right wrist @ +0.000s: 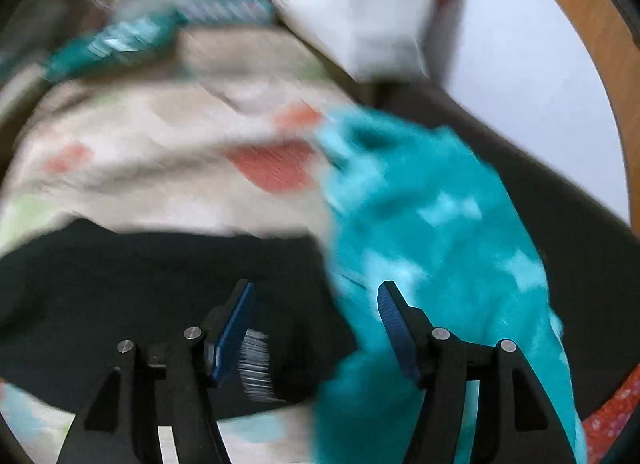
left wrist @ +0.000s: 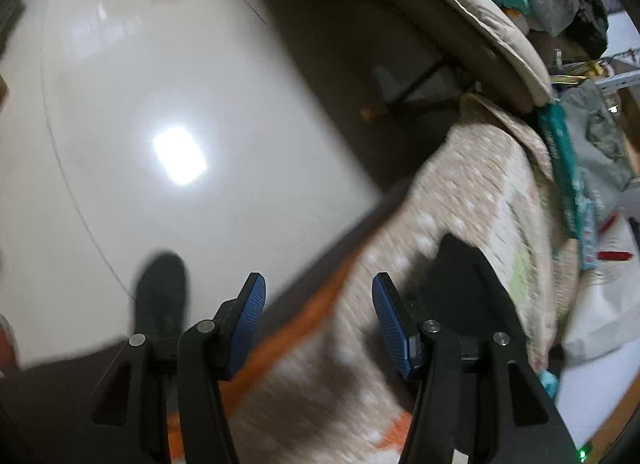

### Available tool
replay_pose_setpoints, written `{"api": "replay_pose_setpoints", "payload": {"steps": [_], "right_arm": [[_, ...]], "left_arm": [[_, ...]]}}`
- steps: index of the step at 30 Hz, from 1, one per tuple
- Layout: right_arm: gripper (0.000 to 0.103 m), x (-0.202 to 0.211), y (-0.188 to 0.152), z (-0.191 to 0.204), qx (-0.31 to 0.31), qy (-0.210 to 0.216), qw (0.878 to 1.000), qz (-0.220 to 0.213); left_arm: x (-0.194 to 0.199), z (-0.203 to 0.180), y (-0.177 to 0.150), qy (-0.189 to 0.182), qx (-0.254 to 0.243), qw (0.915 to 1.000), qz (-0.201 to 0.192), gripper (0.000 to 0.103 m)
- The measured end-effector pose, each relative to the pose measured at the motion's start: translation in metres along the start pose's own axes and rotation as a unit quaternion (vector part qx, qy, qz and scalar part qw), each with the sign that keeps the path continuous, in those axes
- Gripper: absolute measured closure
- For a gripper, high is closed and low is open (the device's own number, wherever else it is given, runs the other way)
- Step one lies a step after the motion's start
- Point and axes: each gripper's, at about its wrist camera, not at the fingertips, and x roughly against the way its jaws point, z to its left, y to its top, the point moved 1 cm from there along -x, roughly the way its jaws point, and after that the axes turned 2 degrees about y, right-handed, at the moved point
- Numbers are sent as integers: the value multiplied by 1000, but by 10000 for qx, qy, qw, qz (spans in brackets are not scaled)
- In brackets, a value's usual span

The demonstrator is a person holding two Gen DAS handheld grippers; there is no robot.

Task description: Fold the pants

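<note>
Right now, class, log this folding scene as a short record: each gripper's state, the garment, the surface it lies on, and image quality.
left gripper: open, nothing between its fingers, above the bed edge and floor
right gripper: open, holding nothing
pants: black garment lying on the blanket, not gripped
blanket: beige with orange patches, under the pants
teal cloth: beside the pants, behind the right finger
floor: glossy pale tiles
image quality: both views motion-blurred

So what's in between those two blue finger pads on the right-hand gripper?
Nothing is gripped. In the right wrist view, the open right gripper shows only the black pants lying behind the gap, with a turquoise cloth beside the one finger.
</note>
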Motion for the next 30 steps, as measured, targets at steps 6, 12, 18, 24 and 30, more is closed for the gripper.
{"api": "replay_pose_setpoints", "payload": {"steps": [6,12,18,24,30], "right_arm": [[34,17,24,142,1350,2754,9516,214],[34,25,8,312,3198,3417,8815,635],[34,15,-17,417,4442,3277,8295,848],[34,-10,-34,465,5003,3141,7984,1167],[30,-11,-44,489,5197,3313,7734,1481]], "left_arm": [[-8,-25,-49,-813,-118,9966,48,38],[-21,-25,-54,-851,-99,9963,84,36],[1,-12,-59,-898,74,9959,-121,34],[-28,-32,-66,-385,-492,9980,19,31],[-43,-45,-60,-279,-653,9974,-104,27]]}}
